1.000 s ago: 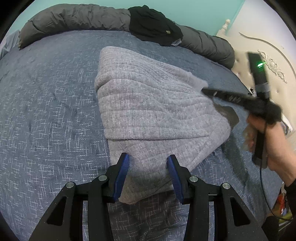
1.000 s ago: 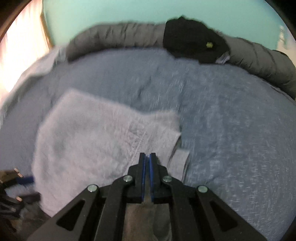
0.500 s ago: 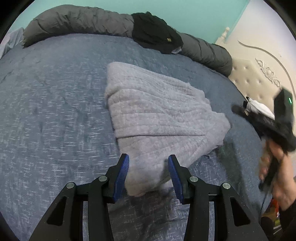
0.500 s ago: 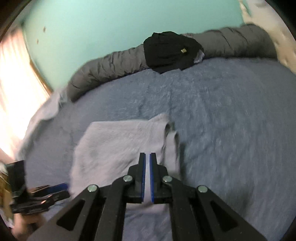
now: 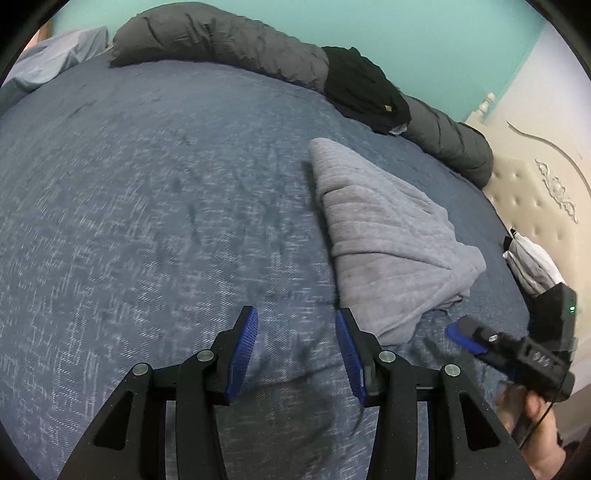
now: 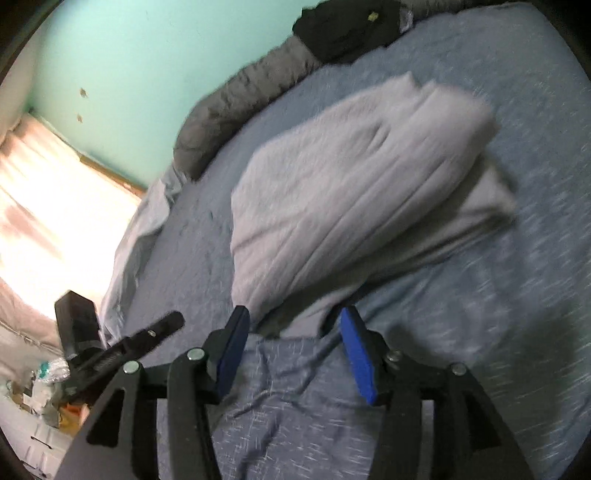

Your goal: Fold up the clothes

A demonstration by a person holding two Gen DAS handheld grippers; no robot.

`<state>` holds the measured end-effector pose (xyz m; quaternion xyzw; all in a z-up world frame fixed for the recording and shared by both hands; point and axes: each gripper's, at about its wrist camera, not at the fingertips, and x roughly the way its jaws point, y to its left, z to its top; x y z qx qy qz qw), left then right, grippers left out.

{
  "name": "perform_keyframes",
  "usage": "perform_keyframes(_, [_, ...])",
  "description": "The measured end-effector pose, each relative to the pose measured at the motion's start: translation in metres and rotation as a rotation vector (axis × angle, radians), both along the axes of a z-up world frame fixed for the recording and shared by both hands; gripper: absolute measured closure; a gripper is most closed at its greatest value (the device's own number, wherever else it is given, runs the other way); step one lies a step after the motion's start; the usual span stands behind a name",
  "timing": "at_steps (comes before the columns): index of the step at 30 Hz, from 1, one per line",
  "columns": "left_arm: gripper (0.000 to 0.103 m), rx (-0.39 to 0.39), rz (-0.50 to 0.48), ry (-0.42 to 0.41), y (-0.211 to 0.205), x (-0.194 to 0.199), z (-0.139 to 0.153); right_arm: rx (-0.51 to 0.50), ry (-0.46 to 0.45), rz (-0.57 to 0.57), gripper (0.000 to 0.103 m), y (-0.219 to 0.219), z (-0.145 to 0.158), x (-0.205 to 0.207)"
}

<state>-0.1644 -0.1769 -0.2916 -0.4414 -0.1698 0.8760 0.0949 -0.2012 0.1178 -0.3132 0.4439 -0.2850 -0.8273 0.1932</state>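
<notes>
Both grippers free now, left gripper (image 5: 295,350) jaws apart over bare bedspread (image 5: 147,221), right gripper (image 6: 291,347) just sprung open, nothing pinched, so square up the loosely folded grey sweater (image 5: 388,240) at right of frame.

We are viewing: right gripper (image 6: 293,328), jaws just opening, nothing between the pads; folded grey garment (image 6: 343,184) lying on blue bedspread (image 6: 498,332); black garment (image 6: 347,26) resting on grey bolster (image 6: 236,107); left gripper (image 6: 122,347) showing lower left.
</notes>
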Motion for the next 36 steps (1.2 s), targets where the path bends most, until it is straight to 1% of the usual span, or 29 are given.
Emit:
perform_keyframes(1, [0.056, 0.002, 0.001, 0.001, -0.002, 0.000, 0.000, 0.006, -0.004, -0.004, 0.038, -0.006, -0.002, -0.003])
perform_keyframes(2, [0.056, 0.004, 0.002, 0.002, -0.004, 0.001, 0.000, 0.011, -0.007, -0.010, 0.035, -0.011, -0.003, -0.006])
perform_keyframes(7, [0.056, 0.015, 0.006, 0.000, -0.010, 0.001, -0.001, 0.041, -0.037, -0.028, 0.032, -0.031, -0.012, -0.022])
perform_keyframes(10, [0.056, 0.022, 0.007, 0.004, -0.011, 0.001, 0.000, 0.047, -0.037, -0.035, 0.031, -0.038, -0.016, -0.031])
perform_keyframes(14, [0.055, 0.023, 0.003, 0.001, -0.011, 0.002, -0.001, 0.060, -0.030, -0.035, 0.026, -0.048, -0.020, -0.040])
perform_keyframes(24, [0.055, 0.017, 0.009, -0.007, -0.014, 0.007, -0.001, 0.078, -0.032, -0.022, 0.024, -0.068, -0.030, -0.066])
perform_keyframes(25, [0.055, 0.017, 0.010, -0.008, -0.014, 0.007, -0.001, 0.074, -0.029, -0.018, 0.025, -0.068, -0.030, -0.068])
perform_keyframes(28, [0.055, 0.016, 0.014, -0.009, -0.015, 0.011, -0.001, 0.031, -0.016, -0.012, 0.043, -0.068, -0.031, -0.070])
perform_keyframes(29, [0.055, 0.015, 0.015, -0.009, -0.016, 0.012, -0.001, 0.029, -0.006, -0.011, 0.048, -0.068, -0.030, -0.068])
perform_keyframes(30, [0.055, 0.015, 0.017, -0.009, -0.017, 0.012, -0.001, 0.024, 0.000, -0.011, 0.051, -0.066, -0.029, -0.067])
perform_keyframes(32, [0.055, 0.017, 0.024, -0.006, -0.018, 0.015, 0.000, 0.012, 0.008, -0.011, 0.063, -0.063, -0.028, -0.064])
perform_keyframes(34, [0.055, 0.016, 0.025, -0.003, -0.020, 0.015, 0.000, 0.006, 0.013, -0.012, 0.072, -0.060, -0.026, -0.063])
perform_keyframes(36, [0.055, 0.009, 0.024, 0.000, -0.021, 0.016, 0.001, 0.019, 0.028, 0.000, 0.076, -0.060, -0.019, -0.063])
